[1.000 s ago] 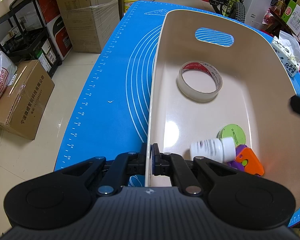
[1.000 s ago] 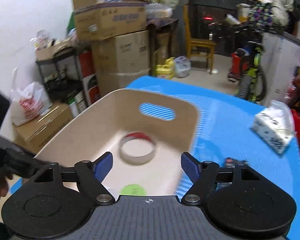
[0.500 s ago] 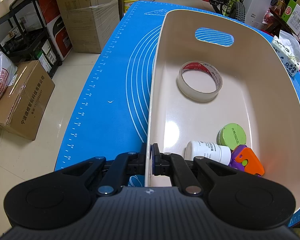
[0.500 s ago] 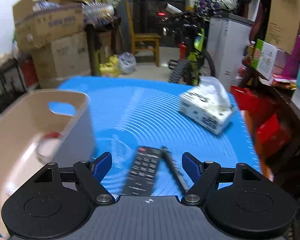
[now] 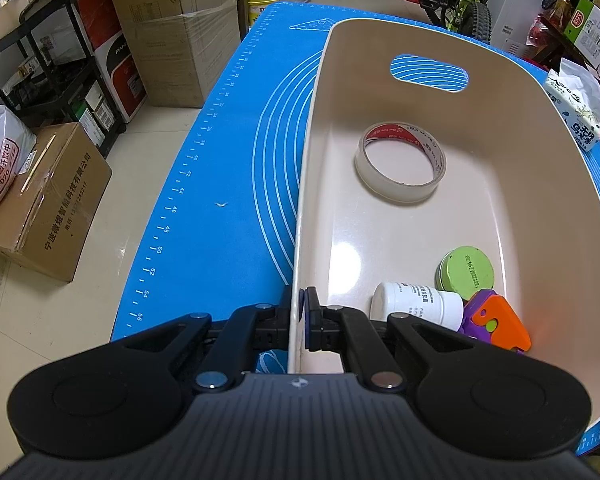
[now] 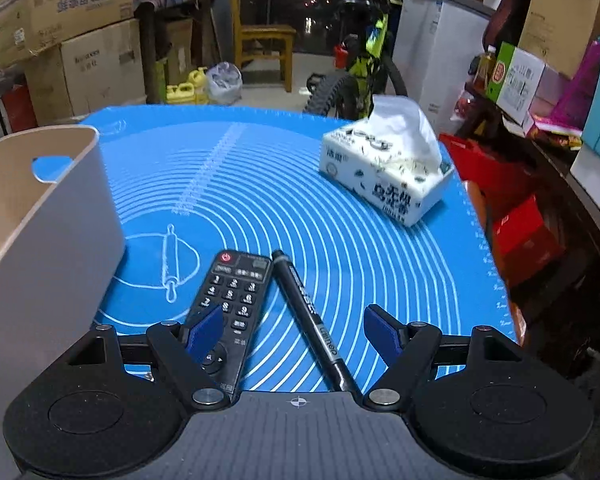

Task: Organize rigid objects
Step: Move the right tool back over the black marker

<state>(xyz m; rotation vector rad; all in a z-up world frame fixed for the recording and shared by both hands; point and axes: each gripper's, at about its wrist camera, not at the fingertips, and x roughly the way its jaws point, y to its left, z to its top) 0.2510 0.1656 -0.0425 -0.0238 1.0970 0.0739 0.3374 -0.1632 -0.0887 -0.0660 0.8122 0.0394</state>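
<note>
Left tongs (image 5: 300, 316) are clamped on the near wall of the tub (image 5: 540, 168), steadying it at the table's left edge; right tongs (image 6: 294, 330) stand wide apart above the remote (image 6: 230, 300) and marker (image 6: 312, 316), holding nothing. Both lie on the blue mat (image 6: 340, 208) just beside the tub's outer wall. The likely next pick is the remote: square the tongs across its narrow width and keep the marker, which sits close alongside, out of the bite. Well apart near the far right corner sits a tissue pack (image 6: 384, 176). Inside the tub already lie a tape roll (image 5: 400, 168), white bottle (image 5: 418, 306), green tin (image 5: 466, 268) and orange-purple toy (image 5: 496, 324).
</note>
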